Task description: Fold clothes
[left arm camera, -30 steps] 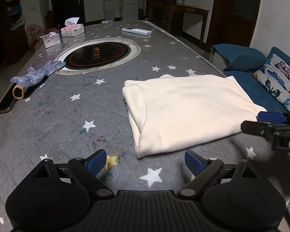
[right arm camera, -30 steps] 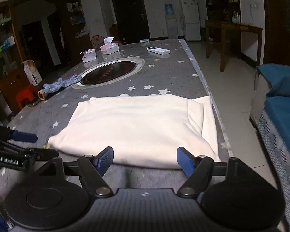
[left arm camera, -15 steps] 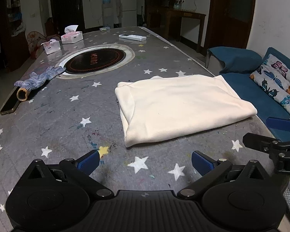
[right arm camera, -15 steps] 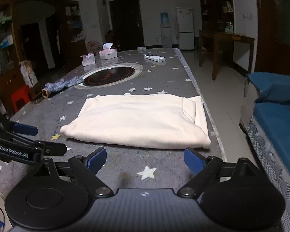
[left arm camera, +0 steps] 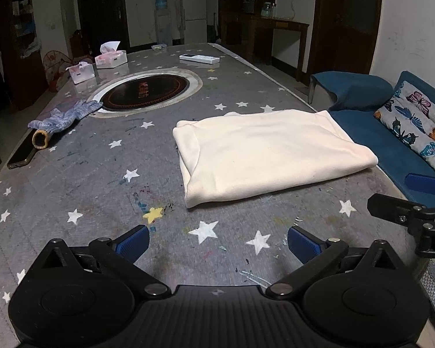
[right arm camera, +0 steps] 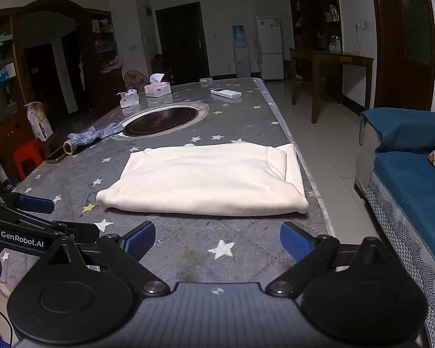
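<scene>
Cream garment (left arm camera: 269,153), grey star-patterned tablecloth (left arm camera: 101,174), blue sofa (left arm camera: 391,145), butterfly-print cushion (left arm camera: 420,121), blue-speckled glove (left arm camera: 63,116)

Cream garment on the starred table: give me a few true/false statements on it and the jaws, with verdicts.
1. The cream garment lies folded flat on the table. True.
2. The left gripper clamps the garment. False: nothing is between its jaws.
3. A glove lies beside the round cooktop. True.
4. The right gripper is shut. False: its jaws are opening, with nothing between them.
</scene>
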`<state>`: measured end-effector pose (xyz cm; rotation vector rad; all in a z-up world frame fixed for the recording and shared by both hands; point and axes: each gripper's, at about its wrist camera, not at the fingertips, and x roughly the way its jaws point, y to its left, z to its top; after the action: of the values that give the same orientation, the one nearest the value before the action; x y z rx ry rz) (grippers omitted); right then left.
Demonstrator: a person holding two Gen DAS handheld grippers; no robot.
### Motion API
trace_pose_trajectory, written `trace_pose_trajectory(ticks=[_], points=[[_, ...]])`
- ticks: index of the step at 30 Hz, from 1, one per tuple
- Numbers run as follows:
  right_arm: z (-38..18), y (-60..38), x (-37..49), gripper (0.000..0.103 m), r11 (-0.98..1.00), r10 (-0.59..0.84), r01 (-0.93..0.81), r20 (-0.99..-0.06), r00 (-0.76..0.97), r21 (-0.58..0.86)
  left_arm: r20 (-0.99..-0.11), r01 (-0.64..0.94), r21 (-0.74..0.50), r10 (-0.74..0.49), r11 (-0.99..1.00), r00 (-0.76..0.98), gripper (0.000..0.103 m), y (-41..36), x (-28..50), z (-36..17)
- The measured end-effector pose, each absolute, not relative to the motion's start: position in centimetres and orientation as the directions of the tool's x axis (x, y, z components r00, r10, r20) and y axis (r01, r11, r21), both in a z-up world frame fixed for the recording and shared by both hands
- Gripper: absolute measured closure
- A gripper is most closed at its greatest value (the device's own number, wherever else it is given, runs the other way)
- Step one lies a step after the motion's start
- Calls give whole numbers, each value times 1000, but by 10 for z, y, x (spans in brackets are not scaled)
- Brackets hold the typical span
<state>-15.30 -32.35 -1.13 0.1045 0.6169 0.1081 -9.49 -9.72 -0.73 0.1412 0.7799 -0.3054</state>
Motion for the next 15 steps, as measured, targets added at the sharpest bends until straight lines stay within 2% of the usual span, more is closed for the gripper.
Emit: trace_pose_trajectory(ticks=[15], points=[[-9, -316, -160, 5, 989, 140, -86, -558, 818, 122, -697, 323, 29, -213, 946, 685, 0, -99, -105, -3]])
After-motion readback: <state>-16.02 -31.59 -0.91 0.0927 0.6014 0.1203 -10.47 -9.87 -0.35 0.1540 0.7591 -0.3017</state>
